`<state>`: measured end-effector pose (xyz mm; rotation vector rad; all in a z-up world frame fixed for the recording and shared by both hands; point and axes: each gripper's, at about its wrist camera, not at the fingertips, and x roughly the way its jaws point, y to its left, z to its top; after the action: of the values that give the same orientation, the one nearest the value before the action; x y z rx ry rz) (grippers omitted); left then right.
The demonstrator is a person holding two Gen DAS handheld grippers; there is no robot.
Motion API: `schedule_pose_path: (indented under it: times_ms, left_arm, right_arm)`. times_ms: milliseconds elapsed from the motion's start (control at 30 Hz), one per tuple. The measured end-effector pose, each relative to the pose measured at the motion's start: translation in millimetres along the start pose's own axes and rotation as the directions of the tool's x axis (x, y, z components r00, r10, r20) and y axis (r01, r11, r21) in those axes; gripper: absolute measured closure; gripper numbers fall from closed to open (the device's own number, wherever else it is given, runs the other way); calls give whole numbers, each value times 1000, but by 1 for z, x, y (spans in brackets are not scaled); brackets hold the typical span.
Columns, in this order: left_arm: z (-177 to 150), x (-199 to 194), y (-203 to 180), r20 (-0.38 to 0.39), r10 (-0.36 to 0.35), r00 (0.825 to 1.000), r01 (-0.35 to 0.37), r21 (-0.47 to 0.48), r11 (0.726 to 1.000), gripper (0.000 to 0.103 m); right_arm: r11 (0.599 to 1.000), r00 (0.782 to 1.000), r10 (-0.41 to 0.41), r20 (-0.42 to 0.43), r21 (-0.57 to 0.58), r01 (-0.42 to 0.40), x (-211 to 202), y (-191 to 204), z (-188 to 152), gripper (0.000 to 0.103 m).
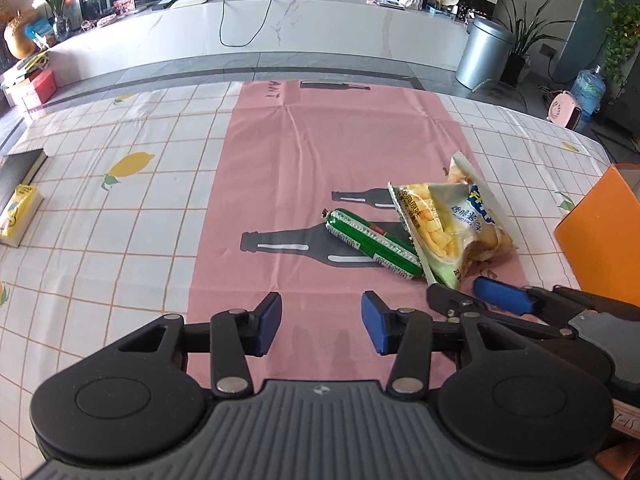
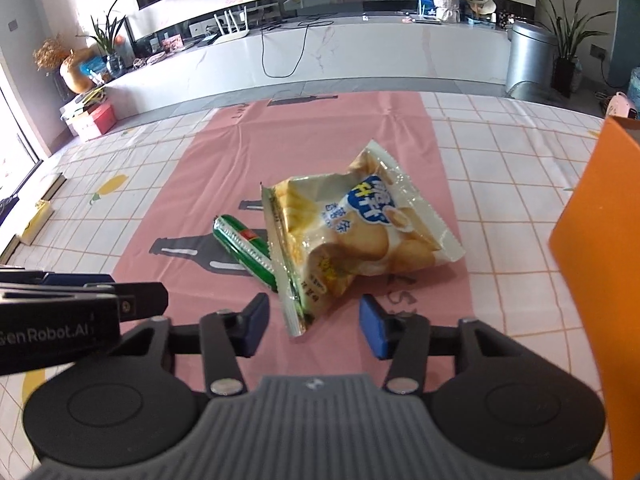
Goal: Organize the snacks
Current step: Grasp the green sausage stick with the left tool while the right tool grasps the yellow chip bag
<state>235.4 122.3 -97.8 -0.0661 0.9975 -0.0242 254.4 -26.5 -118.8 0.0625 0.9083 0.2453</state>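
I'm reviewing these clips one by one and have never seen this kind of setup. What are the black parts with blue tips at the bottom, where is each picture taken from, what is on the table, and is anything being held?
There is no robot here: a person holds one hand-held gripper in each hand, and each carries a wide-angle camera looking forward along its jaws. One picture is from the left gripper, the other from the right gripper; the blue tips are their pads.

On the table, over a checked cloth, lies a pink mat. On it are a green sausage stick and two overlapping snack bags. An orange box stands at the right; a yellow packet lies far left.

Nothing is held. Both sets of jaws are open. The lower corner of a bag lies between the right jaws, not yet pinched.
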Motion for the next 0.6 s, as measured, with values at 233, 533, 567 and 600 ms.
schedule_pose_path:
  times_ms: [233,533,567,600]
  left_arm:
    - [-6,7,-9,-21,-29,999,29,5,1000,48]
    - [-7,9,-18,-14,-40,999,40,1,999,48]
    - [-6,10,-17,-9,-37,999,36,-3,999,48]
    - [-4,11,-16,-6,-31,999,31,-8,999,48]
  right_arm:
    - [998,999,-36,-7,-54,36,-12,-20,-16,100]
    - [997,997,-76,-8,16,76,-33,-63,-26,88]
    - [998,998,-62,2,32,62,-34,-63,-22,83]
    - [998,999,-49,15,48,48,-35,-61,-19,73]
